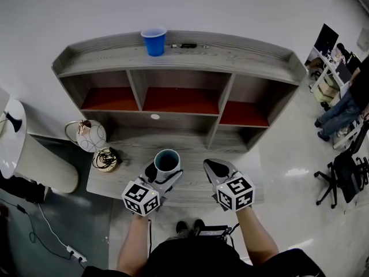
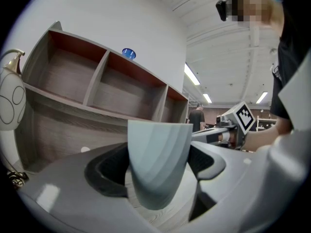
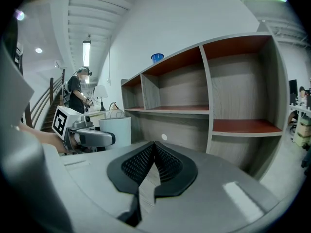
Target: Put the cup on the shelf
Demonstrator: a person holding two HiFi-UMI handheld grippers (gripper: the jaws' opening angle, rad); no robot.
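A pale grey cup [image 1: 167, 160] with a dark inside stands upright between the jaws of my left gripper [image 1: 164, 169], over the front of the wooden desk [image 1: 190, 143]. In the left gripper view the cup [image 2: 158, 161] fills the gap and both pads press its sides. My right gripper [image 1: 216, 167] hovers just right of it, shut with nothing between its pads [image 3: 160, 161]. The shelf unit [image 1: 179, 74] rises behind the desk, with red-floored compartments. A blue cup [image 1: 154, 41] stands on its top board.
A white globe lamp [image 1: 91, 135] and a coil of cables [image 1: 106, 158] lie at the desk's left end. A dark small item [image 1: 187, 45] rests on the top board. A person [image 1: 346, 100] and an office chair [image 1: 345, 175] are at the right.
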